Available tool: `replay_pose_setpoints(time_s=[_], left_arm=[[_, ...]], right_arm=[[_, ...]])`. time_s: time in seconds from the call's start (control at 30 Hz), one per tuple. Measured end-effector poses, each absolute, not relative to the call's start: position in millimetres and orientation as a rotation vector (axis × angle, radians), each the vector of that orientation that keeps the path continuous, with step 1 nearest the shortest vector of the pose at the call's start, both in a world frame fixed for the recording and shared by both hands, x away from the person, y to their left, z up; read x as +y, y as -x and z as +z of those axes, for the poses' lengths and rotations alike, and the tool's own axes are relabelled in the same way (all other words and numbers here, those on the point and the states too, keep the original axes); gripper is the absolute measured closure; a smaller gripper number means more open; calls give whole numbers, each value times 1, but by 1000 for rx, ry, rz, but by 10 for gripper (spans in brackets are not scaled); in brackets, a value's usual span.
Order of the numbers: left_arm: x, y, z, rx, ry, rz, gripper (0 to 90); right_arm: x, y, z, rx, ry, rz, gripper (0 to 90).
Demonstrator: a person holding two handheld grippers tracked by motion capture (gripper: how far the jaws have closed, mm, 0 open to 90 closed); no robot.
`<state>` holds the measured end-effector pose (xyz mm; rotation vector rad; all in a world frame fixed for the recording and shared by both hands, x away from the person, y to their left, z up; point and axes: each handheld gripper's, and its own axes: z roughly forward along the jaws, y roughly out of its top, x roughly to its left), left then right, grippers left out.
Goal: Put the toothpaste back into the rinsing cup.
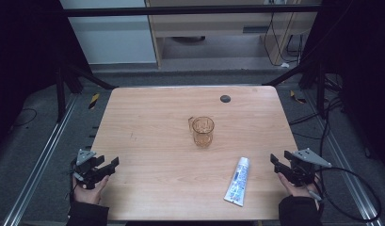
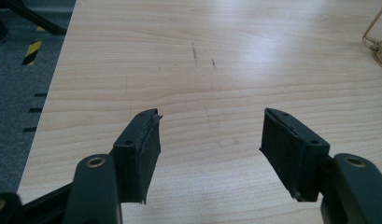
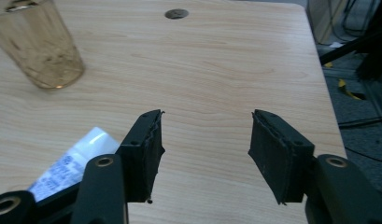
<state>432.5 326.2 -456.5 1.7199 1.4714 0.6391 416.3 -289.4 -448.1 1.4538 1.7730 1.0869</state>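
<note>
left claw (image 1: 114, 163): lower left of the high view, at the worktop's (image 1: 148, 127) left edge; jaws apart with nothing between them, only bare wood ahead in the left gripper view (image 2: 209, 133).
left hand (image 1: 89, 190): comes in from the bottom edge, palm under the tool, claw lying low and aimed toward the middle of the worktop.
glass (image 1: 202, 132): stands upright near the centre of the high view, well apart from both claws; amber and see-through. Likely stiff, smooth and breakable, so a gentle squeeze across the middle of its wall would suit it best.
tube (image 1: 237, 181): lies flat at lower right of centre, cap end toward the glass, flat crimped end toward the bottom edge; near the right claw but not touching. Likely light and soft, and it may squash or slip; the firmer shoulder next to the cap looks the safest hold.
right claw (image 1: 273, 161): lower right of the high view, jaws spread and holding nothing; in the right gripper view (image 3: 205, 140) the tube (image 3: 69, 165) sits at lower left, beside one jaw.
right hand (image 1: 298, 188): enters from the bottom right, claw low and pointed inward.
</note>
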Motion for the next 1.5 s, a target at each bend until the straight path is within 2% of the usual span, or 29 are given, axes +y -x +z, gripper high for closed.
replay_pose_setpoints(time_s=[0.13,0.2,0.4,0.47,0.97,1.5], left_arm=[[324,-431,-455,1462,-1730,654,381],[324,-430,-455,1462,-1733,647,386],[322,-429,-455,1451,-1749,643,390],[321,-429,-455,1455,-1752,643,391],[312,-428,-458,1431,-1794,651,397],[308,-428,-459,1415,-1820,651,390]], right_arm=[[-285,-412,-439,1805,-1418,1102,491],[-277,-408,-434,1852,-1391,1118,551],[-260,-401,-427,1960,-1356,1145,657],[-257,-400,-426,1977,-1351,1154,665],[-222,-387,-439,2214,-1243,1099,889],[-211,-375,-467,2351,-1215,984,900]])
